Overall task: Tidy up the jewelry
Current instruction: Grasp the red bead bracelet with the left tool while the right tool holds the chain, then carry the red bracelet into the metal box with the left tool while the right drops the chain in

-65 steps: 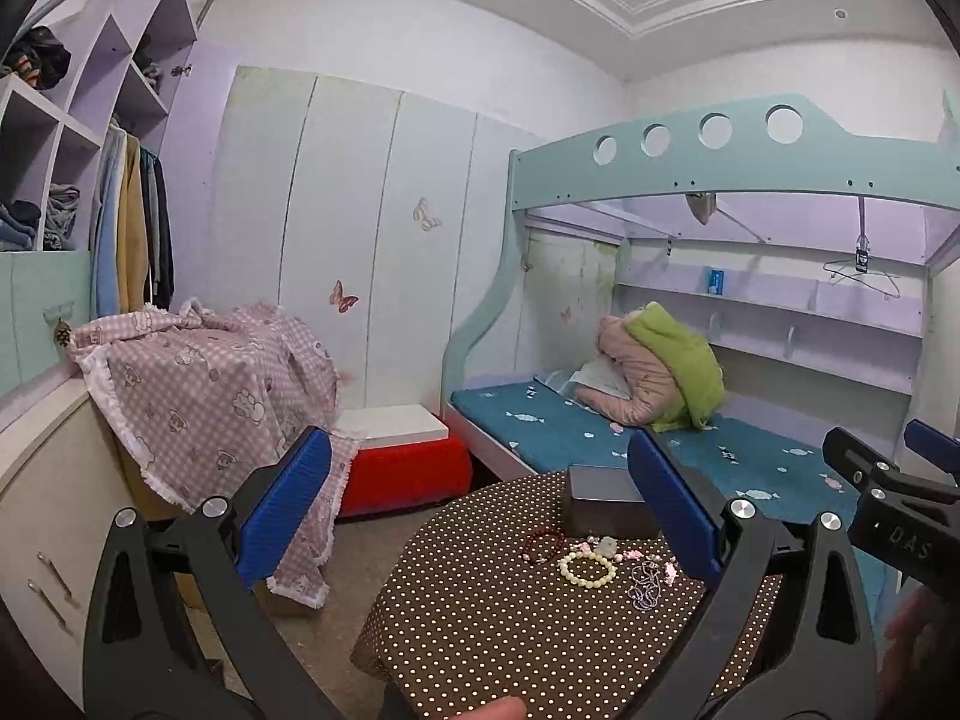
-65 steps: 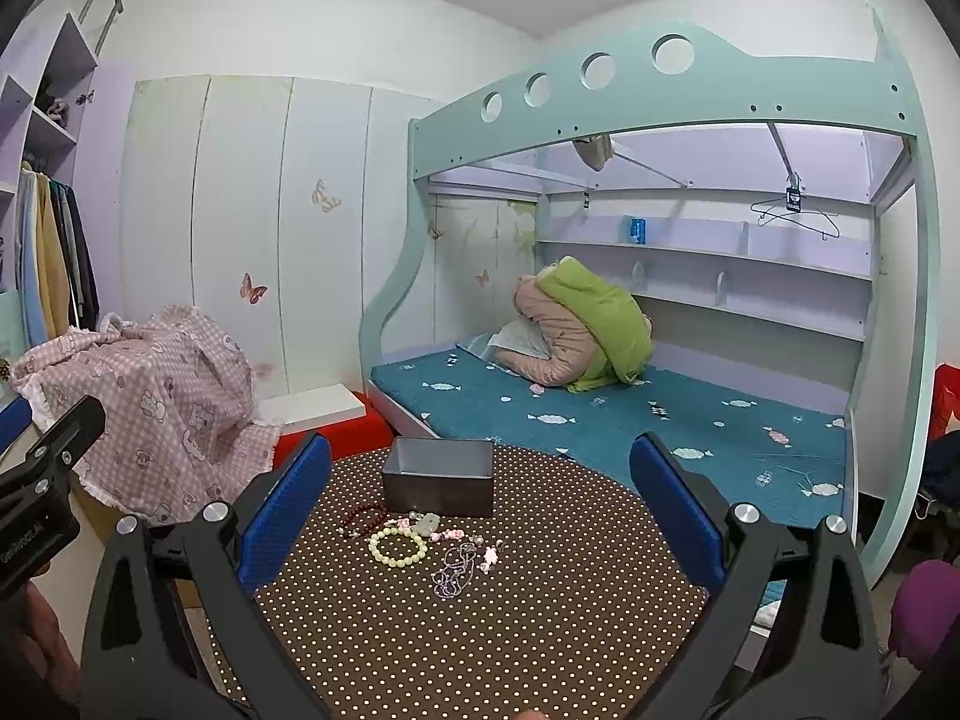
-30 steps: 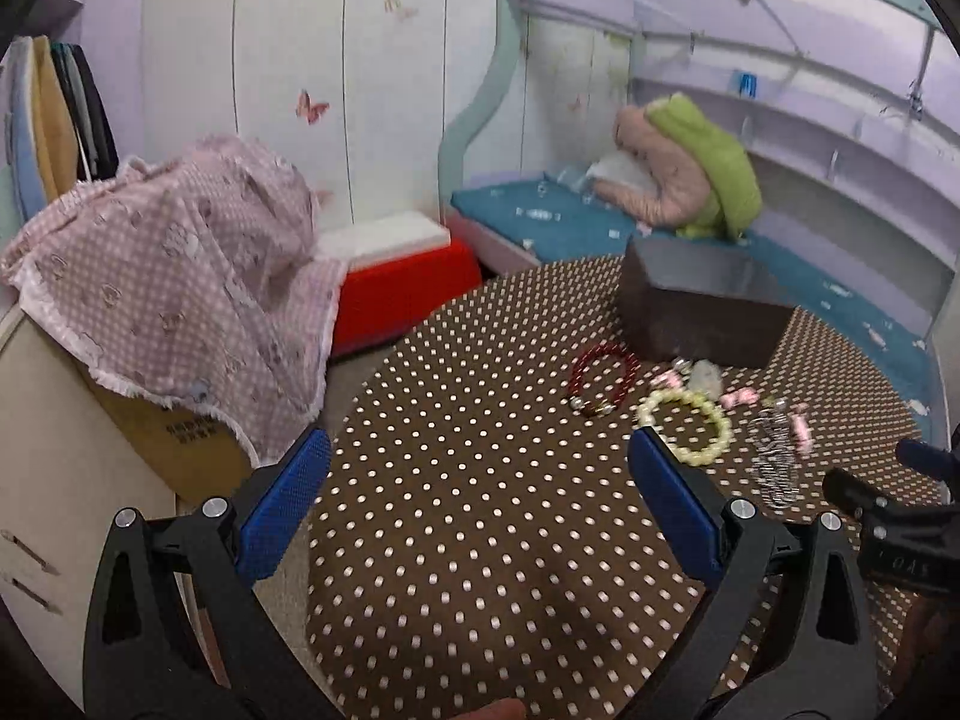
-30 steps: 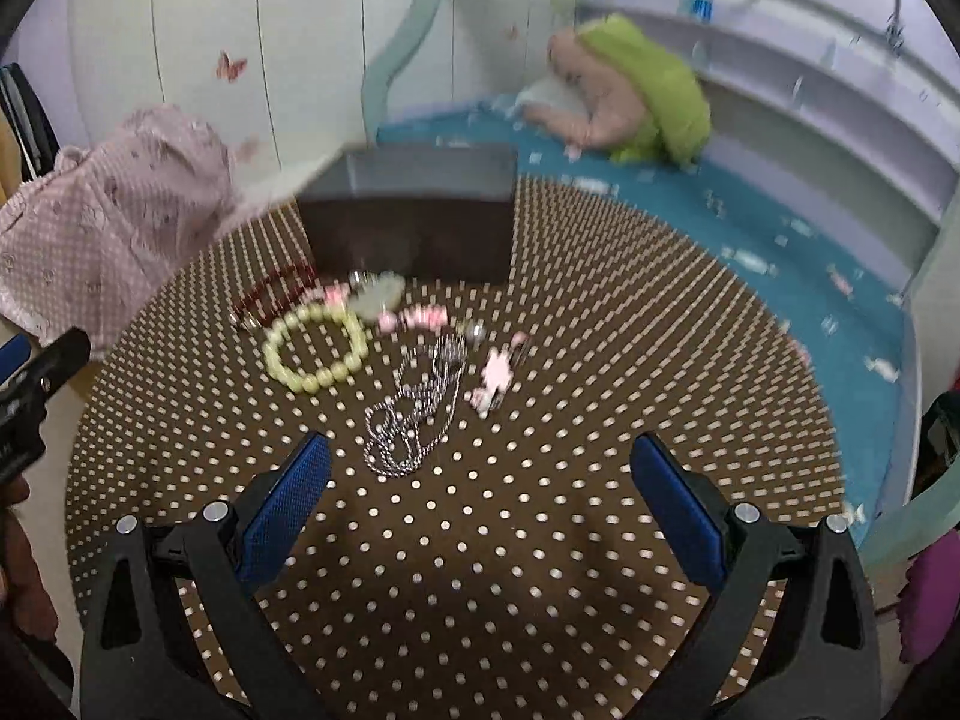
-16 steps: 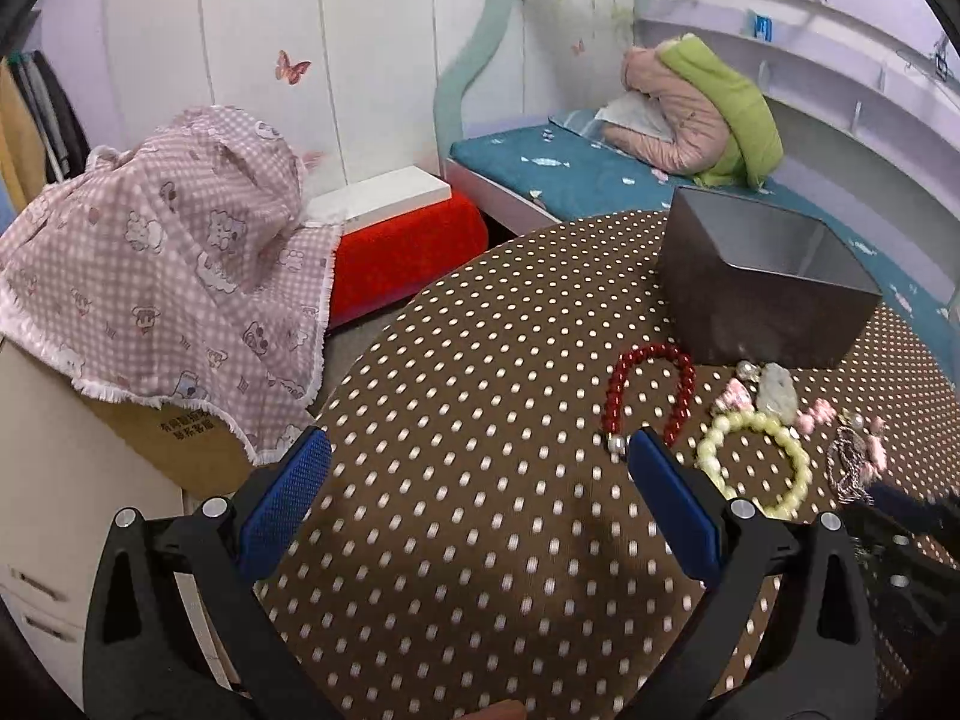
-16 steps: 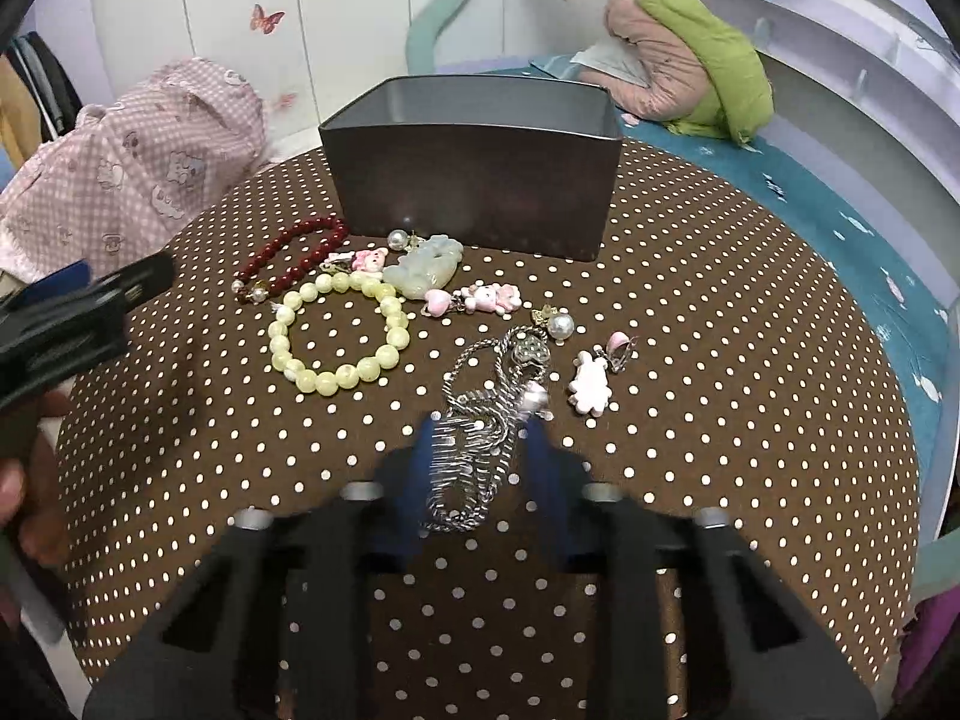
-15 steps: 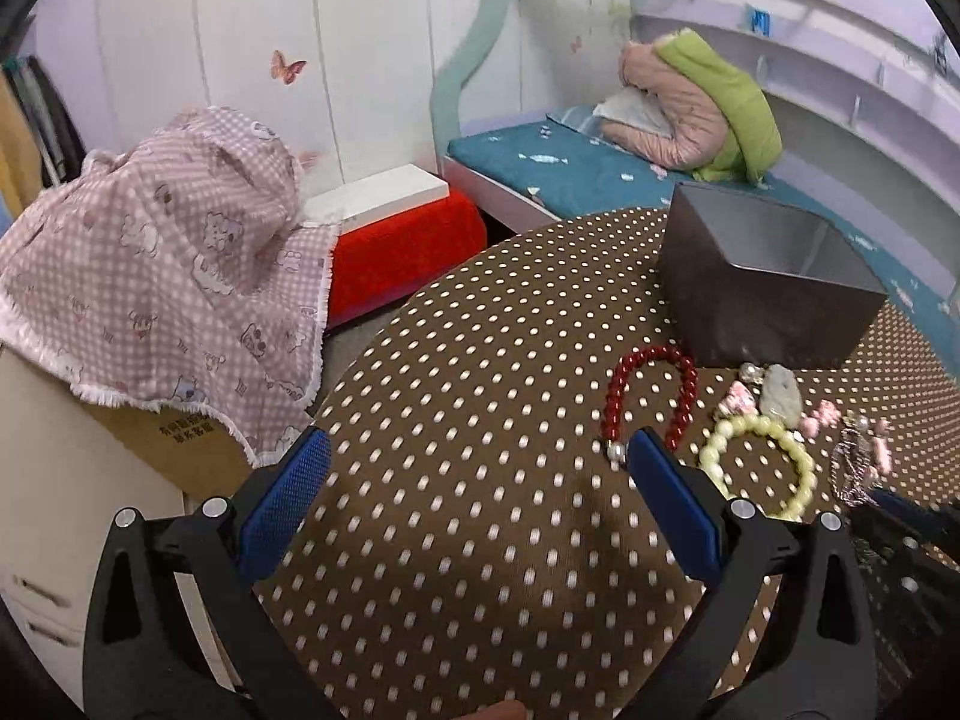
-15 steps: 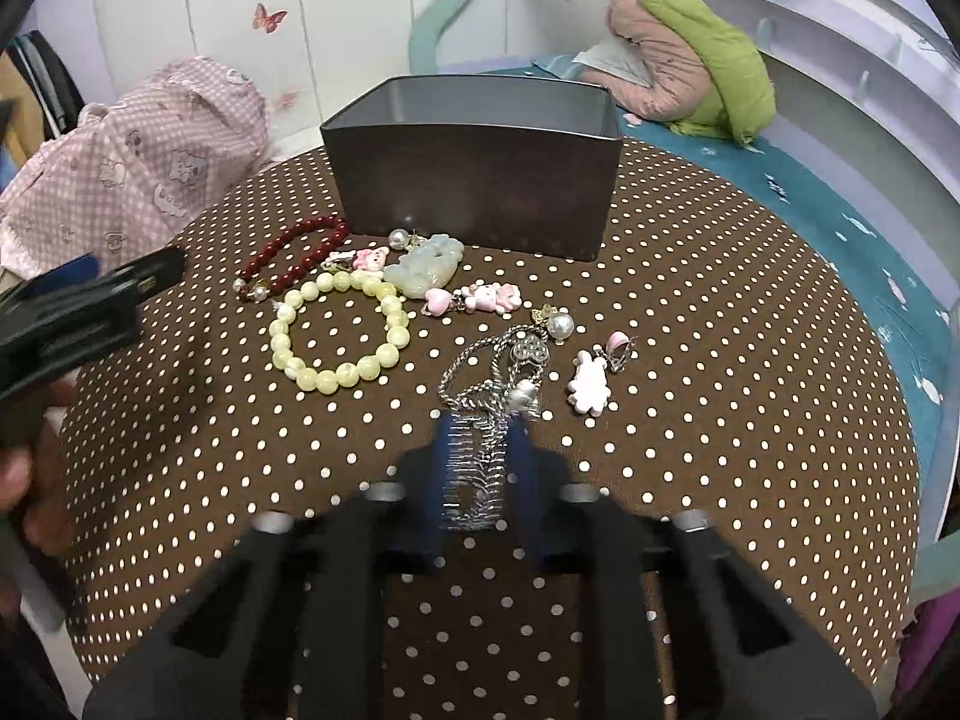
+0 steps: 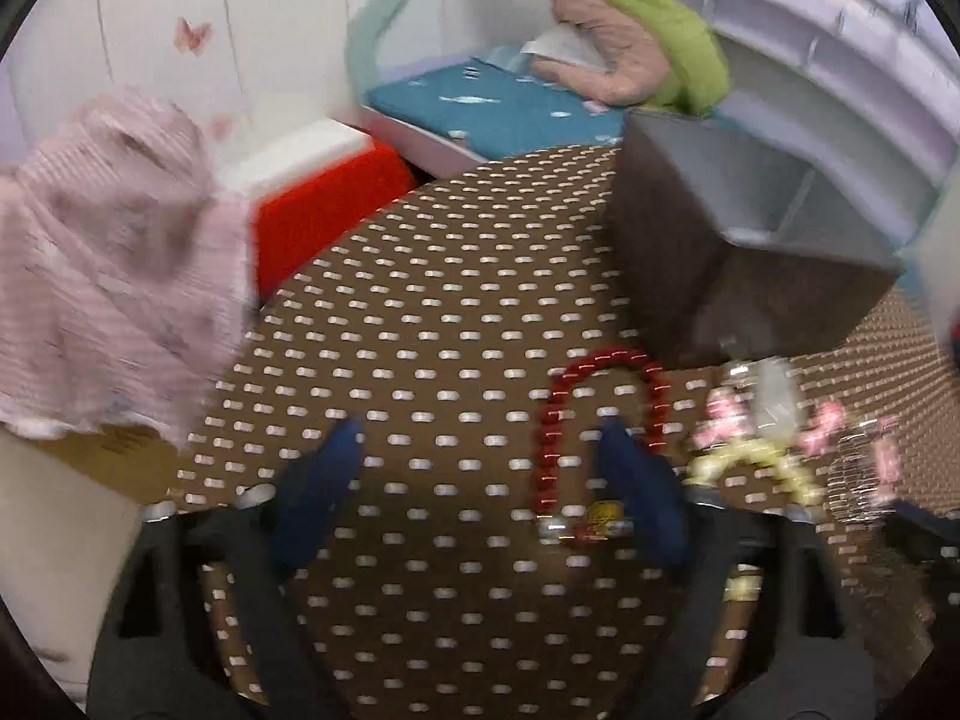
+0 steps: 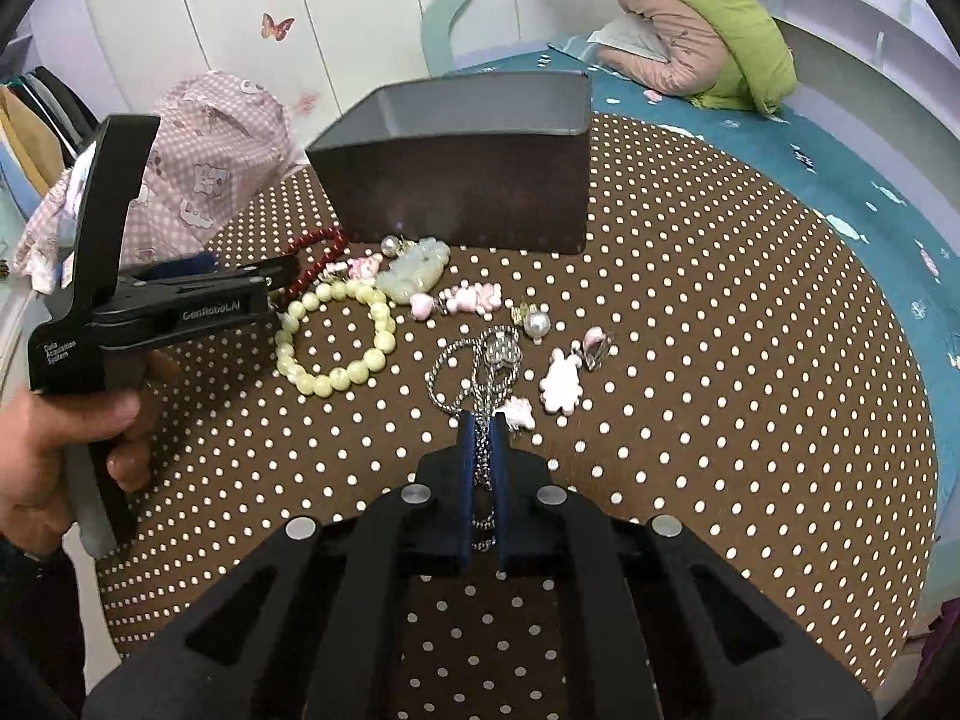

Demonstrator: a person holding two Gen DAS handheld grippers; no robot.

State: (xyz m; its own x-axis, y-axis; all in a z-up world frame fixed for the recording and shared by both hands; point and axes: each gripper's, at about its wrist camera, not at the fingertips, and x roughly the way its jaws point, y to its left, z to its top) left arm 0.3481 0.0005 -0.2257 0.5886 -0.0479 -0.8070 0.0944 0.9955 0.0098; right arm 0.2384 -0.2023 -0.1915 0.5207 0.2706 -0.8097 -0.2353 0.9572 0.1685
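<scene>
Left wrist view: the left gripper is partly open, its jaws having just been closing with only tablecloth between them. The red bead bracelet lies just right of centre, its long axis running near-to-far, its far end by the dark box.

Right wrist view: the right gripper is pinched shut on the silver chain necklace, whose loops trail away toward the box straight ahead.
</scene>
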